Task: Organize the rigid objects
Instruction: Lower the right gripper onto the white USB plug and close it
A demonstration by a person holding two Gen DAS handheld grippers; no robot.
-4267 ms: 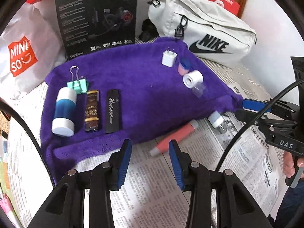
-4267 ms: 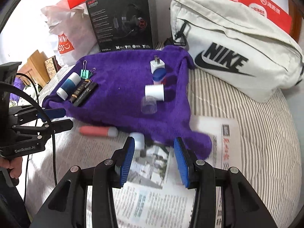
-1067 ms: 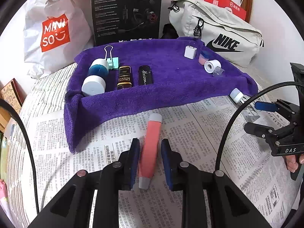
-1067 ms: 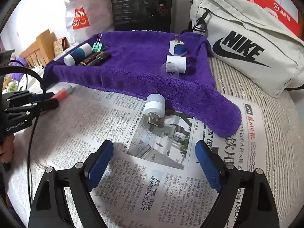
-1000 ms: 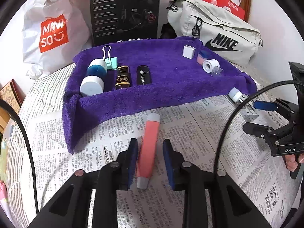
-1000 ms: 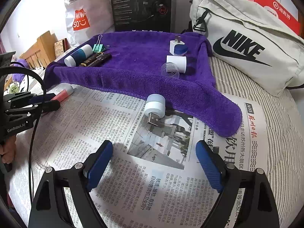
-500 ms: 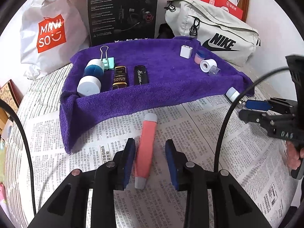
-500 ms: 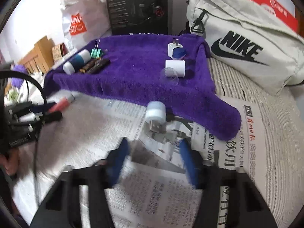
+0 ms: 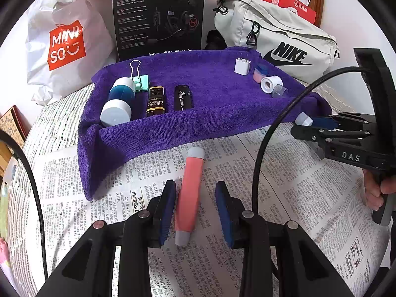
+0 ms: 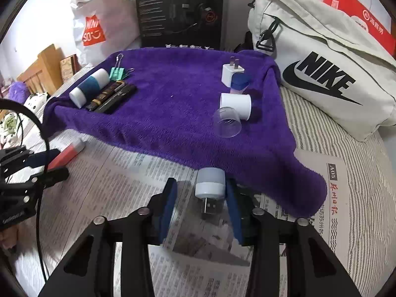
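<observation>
A pink tube (image 9: 190, 188) with grey ends lies on the newspaper between the blue pads of my left gripper (image 9: 195, 205), with a gap at its right side; the pads do not press it. A small white USB light (image 10: 210, 183) lies at the edge of the purple towel (image 9: 217, 99). My right gripper (image 10: 201, 203) is closing around it: the right pad is against it and the left pad is still apart. On the towel lie a white-and-blue cylinder (image 9: 118, 101), a green binder clip (image 9: 141, 81), two dark sticks (image 9: 156, 101), a white plug (image 9: 242, 66) and a tape roll (image 9: 269, 84).
A grey Nike bag (image 9: 277, 39), a black headset box (image 9: 158, 14) and a Miniso bag (image 9: 61, 44) stand behind the towel. Newspaper (image 9: 309, 198) covers the striped bedding in front. A person's hand (image 9: 376, 190) holds the right gripper's handle.
My right gripper has moved forward over the USB light and its jaws have narrowed from wide apart. The left gripper has stayed around the pink tube.
</observation>
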